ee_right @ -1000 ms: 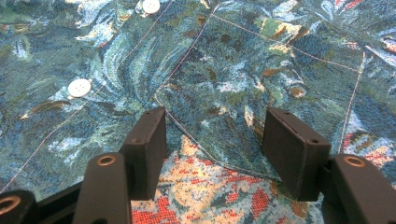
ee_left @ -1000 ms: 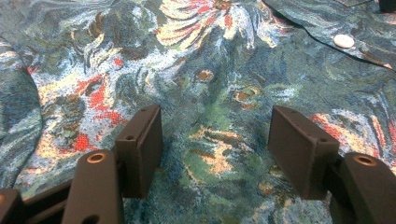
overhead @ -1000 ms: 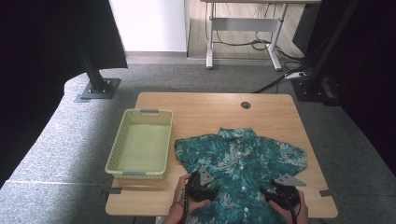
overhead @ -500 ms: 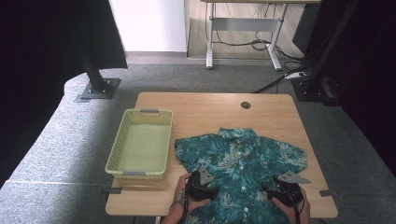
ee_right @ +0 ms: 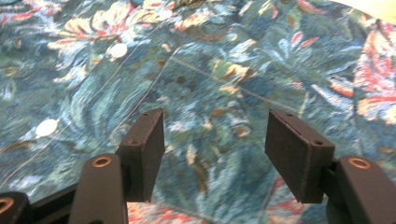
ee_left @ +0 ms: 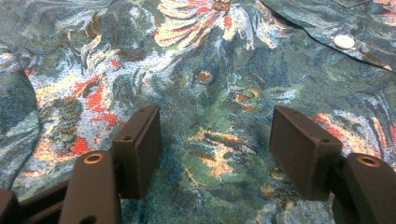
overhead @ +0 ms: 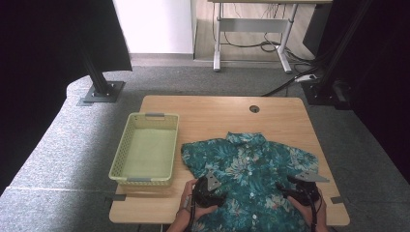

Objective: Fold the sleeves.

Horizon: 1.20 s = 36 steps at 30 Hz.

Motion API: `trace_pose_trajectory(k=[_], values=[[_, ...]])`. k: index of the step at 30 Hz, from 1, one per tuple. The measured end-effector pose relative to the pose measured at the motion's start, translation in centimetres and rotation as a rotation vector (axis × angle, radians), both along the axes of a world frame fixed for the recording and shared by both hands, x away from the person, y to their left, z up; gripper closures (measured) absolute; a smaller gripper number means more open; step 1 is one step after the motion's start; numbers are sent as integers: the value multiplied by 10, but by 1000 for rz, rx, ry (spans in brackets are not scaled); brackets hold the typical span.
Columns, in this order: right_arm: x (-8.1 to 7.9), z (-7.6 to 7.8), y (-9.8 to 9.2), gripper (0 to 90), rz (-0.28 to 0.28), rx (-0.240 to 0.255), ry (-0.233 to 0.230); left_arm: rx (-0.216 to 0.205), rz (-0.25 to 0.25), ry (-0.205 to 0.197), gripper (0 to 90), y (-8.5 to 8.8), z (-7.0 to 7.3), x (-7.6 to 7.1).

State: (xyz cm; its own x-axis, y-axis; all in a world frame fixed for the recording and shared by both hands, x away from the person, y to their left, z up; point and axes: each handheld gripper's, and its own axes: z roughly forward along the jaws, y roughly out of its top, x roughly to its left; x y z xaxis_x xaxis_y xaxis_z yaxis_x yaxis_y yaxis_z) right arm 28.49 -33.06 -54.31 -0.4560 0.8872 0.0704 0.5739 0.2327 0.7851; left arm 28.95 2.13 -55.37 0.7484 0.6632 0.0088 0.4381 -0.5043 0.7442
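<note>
My left tongs (overhead: 211, 189) sit over the shirt (overhead: 246, 179) near the table's front edge, left of the button placket. They've held that spot over the last second. Jaws released, spread wide, bare cloth between the pads (ee_left: 140, 144), nothing pinched.

My right tongs (overhead: 296, 186) have drifted a little toward the table's right edge since a second ago, now over the shirt's right side seam by the front right corner. Jaws also released, wide apart, fabric lying flat under them, no grip.

Reading: both tongs look staged at the lower shirt body, probably lining up a pinch for a fold. Nothing lifted yet.

Shirt: thin woven cloth, teal and blue floral print with red and cream blooms, soft ripples, small round white buttons (ee_right: 118, 50), loose thread lines across the weave. It lies face up, collar pointing to the back edge, short sleeves spread, hem hanging off the front edge.

Left of it, just beside the left sleeve, a pale yellow-green plastic basket (overhead: 123, 153), perforated walls, rectangular, at the table's left edge. Table (overhead: 217, 111) is light wood, rounded corners, cable hole near the back edge.
</note>
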Motion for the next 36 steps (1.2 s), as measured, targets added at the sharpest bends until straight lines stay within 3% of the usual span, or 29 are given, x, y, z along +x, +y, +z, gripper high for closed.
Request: trace_pose_trajectory(k=[10, 14, 36], values=[[20, 1, -16, 371, 4, 23, 5, -1, 1, 0, 342, 0, 0, 1], [22, 2, -23, 372, -3, 57, 3, 0, 3, 0, 343, 0, 0, 1], [38, 1, -55, 373, -74, 43, 4, -1, 10, -1, 353, 0, 0, 1]])
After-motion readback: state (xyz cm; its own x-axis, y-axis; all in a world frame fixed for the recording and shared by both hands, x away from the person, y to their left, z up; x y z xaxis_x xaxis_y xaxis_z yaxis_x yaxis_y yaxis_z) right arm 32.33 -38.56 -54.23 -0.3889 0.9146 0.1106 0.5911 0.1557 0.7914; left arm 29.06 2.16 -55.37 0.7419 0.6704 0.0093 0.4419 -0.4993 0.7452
